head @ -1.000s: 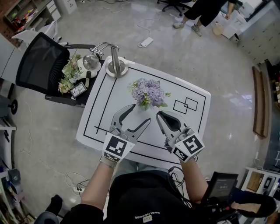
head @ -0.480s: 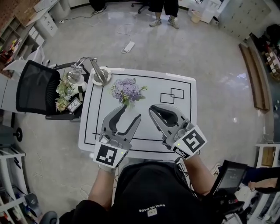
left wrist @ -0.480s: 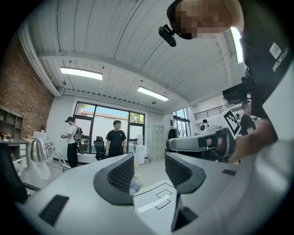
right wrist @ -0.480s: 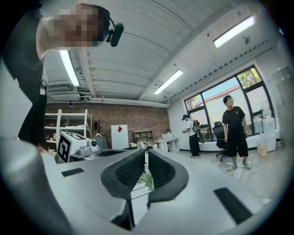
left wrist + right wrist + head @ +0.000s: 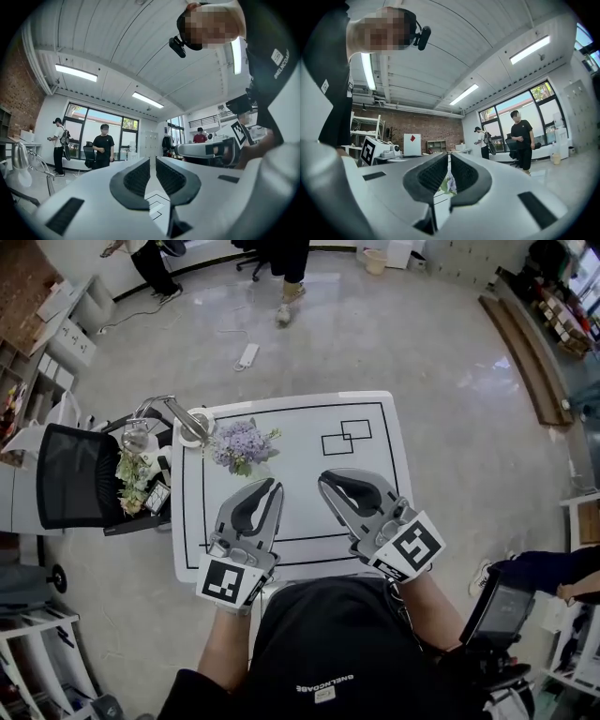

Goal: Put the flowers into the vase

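From the head view we see the purple flowers (image 5: 242,443) on the white table (image 5: 375,484), near its far left corner and just beside the metal vase (image 5: 192,423), not in it. The blooms sit in a round clump toward the far side, and the short green end points back toward us, so the long axis runs roughly far to near. We cannot tell whether the bunch lies flat or stands. Both grippers hover over the near half of the table, well apart from the flowers. The left gripper (image 5: 272,486) and the right gripper (image 5: 325,481) both point away from us.

In the left gripper view the jaws have just been closing. They now stand almost together with only a thin slit between the ribbed pads, and nothing is between them. The tool points level across the room.

In the right gripper view the jaws are likewise drawn nearly together and hold nothing. Through the slit we glimpse the flowers far off on the table.
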### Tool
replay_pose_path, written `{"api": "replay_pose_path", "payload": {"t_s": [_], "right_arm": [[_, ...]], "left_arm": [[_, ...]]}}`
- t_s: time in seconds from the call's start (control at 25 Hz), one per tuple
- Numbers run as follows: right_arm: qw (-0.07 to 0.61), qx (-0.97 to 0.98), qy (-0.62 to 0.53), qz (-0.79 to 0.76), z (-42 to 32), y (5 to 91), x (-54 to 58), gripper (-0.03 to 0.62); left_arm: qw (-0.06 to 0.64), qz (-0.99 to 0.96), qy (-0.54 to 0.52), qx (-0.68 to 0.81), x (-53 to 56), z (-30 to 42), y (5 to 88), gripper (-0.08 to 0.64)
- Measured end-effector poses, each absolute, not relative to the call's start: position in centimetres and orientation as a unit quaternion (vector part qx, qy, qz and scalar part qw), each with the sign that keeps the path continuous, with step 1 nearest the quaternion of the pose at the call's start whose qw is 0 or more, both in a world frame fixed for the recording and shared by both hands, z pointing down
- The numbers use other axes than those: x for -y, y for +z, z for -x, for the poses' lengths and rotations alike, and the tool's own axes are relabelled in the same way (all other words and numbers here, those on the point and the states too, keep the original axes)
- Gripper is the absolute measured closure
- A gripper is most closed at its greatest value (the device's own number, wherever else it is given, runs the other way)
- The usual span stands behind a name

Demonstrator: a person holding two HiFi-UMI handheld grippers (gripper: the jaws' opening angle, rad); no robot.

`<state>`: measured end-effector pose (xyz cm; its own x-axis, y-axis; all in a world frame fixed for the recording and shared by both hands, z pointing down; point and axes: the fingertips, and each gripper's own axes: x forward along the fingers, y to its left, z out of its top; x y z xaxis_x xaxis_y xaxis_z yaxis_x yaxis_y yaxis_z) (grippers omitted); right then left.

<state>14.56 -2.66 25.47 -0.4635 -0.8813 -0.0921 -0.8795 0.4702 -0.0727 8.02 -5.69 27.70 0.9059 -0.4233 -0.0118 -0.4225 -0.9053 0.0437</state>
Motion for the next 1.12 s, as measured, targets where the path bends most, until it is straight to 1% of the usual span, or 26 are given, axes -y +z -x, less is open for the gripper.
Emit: {"api": "replay_pose_path", "payload": {"t_s": [0.28,0.52,0.72,0.88,1.0,1.12], "right_arm": [[0.072,-0.838,-0.028,0.54,-15.8,25.0,0.8,0.566],[0.072,-0.831,-0.009,0.552,-17.2,25.3,0.6,0.566],[0.084,-0.829,-0.045,0.552,-17.3,25.6,0.6,0.568],[0.079,-0.828,-0.039,0.554,-17.9,26.1,0.6,0.568],[0.08,-0.83,-0.051,0.55,-17.8,26.3,0.7,0.568],[0.075,-0.83,-0.034,0.551,-18.0,26.3,1.0,0.568]], "left_arm": [[0.021,-0.981,-0.012,0.192,4.7,-8.8,26.9,0.554],[0.021,-0.982,-0.01,0.188,4.8,-9.2,27.2,0.555],[0.031,-0.981,-0.011,0.192,4.9,-9.3,27.7,0.555],[0.03,-0.981,0.001,0.191,4.6,-9.6,28.4,0.555],[0.019,-0.983,0.007,0.182,4.2,-10.1,28.6,0.555],[0.003,-0.984,0.02,0.178,3.8,-10.4,28.6,0.555]]}}
